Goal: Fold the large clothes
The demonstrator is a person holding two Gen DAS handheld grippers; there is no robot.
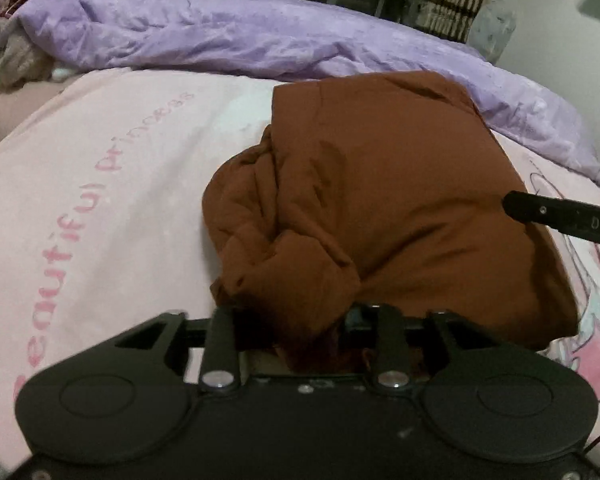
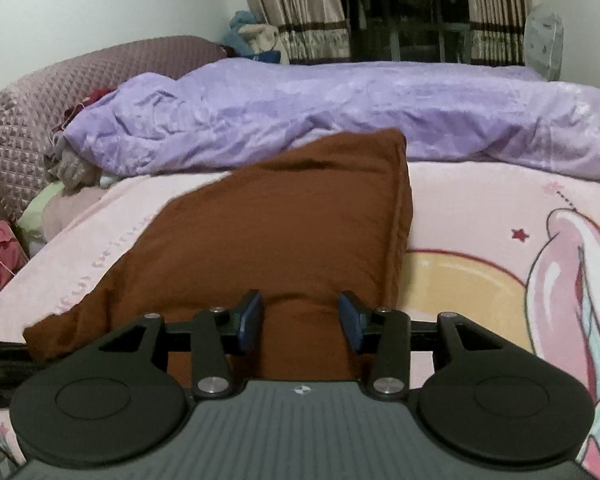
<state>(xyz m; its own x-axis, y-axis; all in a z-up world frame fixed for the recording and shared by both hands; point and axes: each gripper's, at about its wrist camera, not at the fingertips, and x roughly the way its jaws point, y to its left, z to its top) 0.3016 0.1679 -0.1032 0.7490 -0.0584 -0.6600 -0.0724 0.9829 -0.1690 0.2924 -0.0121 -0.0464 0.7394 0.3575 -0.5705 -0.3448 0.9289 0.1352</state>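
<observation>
A rust-brown garment (image 1: pixel 380 184) lies partly folded on the pink bed sheet (image 1: pixel 100 184), bunched at its left side. My left gripper (image 1: pixel 304 332) is at its near edge with cloth bunched between the fingers, whose tips the cloth hides. In the right wrist view the same brown garment (image 2: pixel 276 232) lies flat ahead. My right gripper (image 2: pixel 300 320) is open, its blue pads (image 2: pixel 252 320) on either side of a fold of the garment's near edge. One finger of the right gripper (image 1: pixel 560 220) shows in the left wrist view.
A crumpled lilac duvet (image 2: pixel 360 112) lies across the far side of the bed. A quilted mauve headboard (image 2: pixel 40 120) and a pile of clothes (image 2: pixel 68 168) are at the left. Curtains (image 2: pixel 300 8) hang behind. A cartoon print (image 2: pixel 560 280) covers the sheet at right.
</observation>
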